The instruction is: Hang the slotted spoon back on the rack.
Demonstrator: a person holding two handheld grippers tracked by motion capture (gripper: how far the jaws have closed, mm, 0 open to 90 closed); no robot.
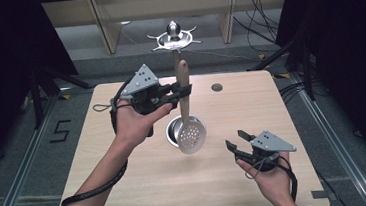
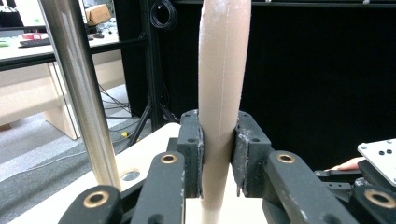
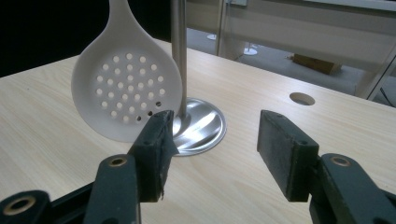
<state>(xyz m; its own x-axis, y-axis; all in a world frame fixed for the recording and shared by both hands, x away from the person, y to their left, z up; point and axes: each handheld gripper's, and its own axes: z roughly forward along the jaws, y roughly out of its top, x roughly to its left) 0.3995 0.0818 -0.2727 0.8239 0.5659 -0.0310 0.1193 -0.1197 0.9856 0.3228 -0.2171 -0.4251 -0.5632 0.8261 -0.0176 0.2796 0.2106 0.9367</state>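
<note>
I count one slotted spoon (image 1: 190,132) clamped by its handle in my left gripper (image 1: 179,93), one steel stand (image 1: 174,39) behind – my right gripper (image 1: 238,139) gapes, holding nothing

Light wooden table (image 1: 143,187) with a round hole (image 1: 217,87); black curtains (image 1: 1,58); cables (image 1: 258,11) on the floor beyond

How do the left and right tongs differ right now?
The left tongs are shut on the skimmer's wooden handle, holding it upright beside the steel stand pole; the right tongs are open and empty. The left tongs are raised over the table; the right tongs sit lower, nearer the person. Both are black two-jaw tools.
</note>
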